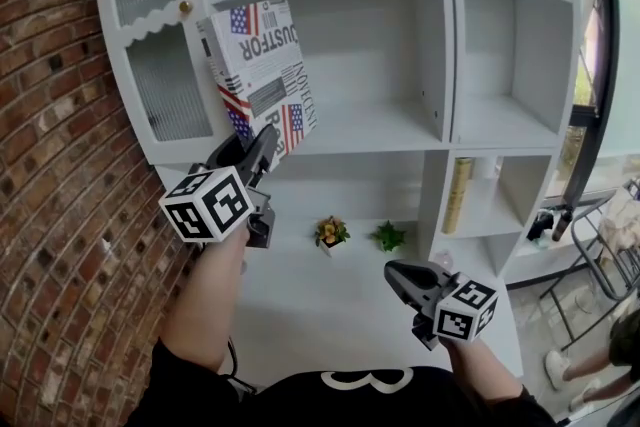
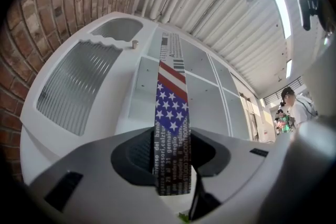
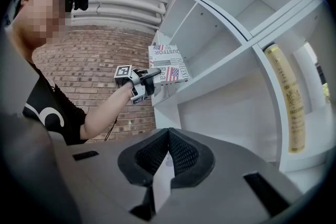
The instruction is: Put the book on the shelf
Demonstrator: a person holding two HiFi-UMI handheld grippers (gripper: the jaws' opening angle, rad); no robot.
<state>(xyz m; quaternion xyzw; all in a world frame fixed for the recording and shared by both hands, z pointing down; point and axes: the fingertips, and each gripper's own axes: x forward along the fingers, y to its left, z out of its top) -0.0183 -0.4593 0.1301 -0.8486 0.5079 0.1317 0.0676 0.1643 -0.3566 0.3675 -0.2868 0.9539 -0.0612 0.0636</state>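
1. Clamped by its lower corner in the left hand-held gripper (image 1: 262, 143): a glossy, stiff-covered book printed with stars, stripes and black lettering (image 1: 262, 65). Partway closed and pressing on both covers, as seen edge-on in the left gripper view.
2. Shut tip to tip on nothing: the right hand-held gripper (image 1: 395, 273), low over the white surface (image 1: 330, 315) and well apart from the book.
3. Raised and tilted at the mouth of the middle-left compartment of the white painted shelf unit (image 1: 400, 130), just beside a ribbed-glass door (image 1: 165, 90). Cannot tell whether touching the shelf board.
4. Square up the tilt first, set the bottom edge on the board, then slide inward, staying clear of the left wall and the board above.
5. Hold firmly: likely a slick cover, gripped at one corner only, so apt to swing between the ridged black pads.
6. Release only once resting steady; probably best leaned on the side wall, with nothing else visible in that compartment for support.
7. Elsewhere: smooth, flat, square-edged white boards; rough red brick wall (image 1: 60, 195) at the left; two small leafy potted plants (image 1: 330, 233) on the surface; a tall gold cylinder (image 1: 459, 195) in a lower compartment.
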